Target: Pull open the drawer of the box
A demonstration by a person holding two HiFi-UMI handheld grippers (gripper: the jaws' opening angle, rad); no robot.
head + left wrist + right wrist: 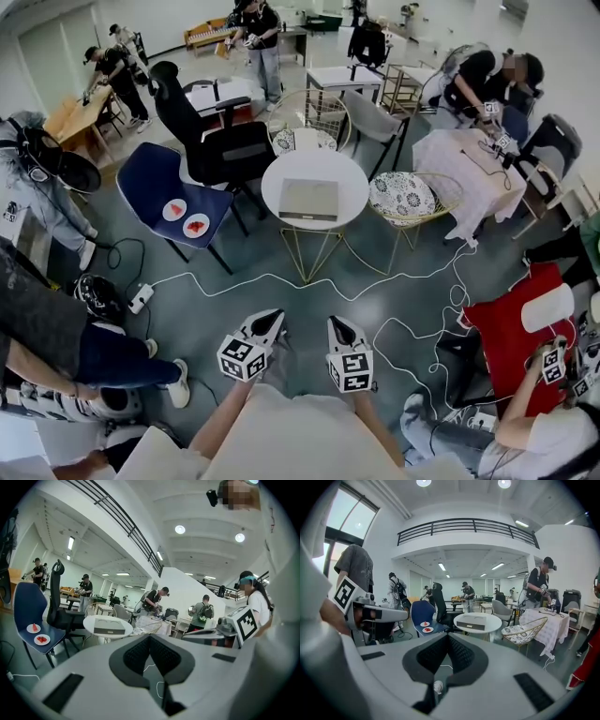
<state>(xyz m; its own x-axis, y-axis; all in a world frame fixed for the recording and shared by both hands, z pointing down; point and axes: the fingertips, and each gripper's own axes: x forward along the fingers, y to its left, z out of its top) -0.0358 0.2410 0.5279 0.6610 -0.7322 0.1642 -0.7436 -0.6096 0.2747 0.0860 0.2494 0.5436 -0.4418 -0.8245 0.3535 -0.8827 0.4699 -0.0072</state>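
Well ahead of both claws, the box (309, 199) lay flat on the round white table (314, 161), across a stretch of floor from me. Left gripper (273, 319) and right gripper (337, 323) were held low, side by side, pointed toward it — each with its jaws pressed together, nothing between them. The box's near face (474, 626) showed in the right gripper view, too small for me to make out any seam or handle. Approach lane: bare floor crossed by a white cable (281, 278). A blue chair (173, 192) stood left of the table, a cushioned wire chair (405, 197) just right of it.
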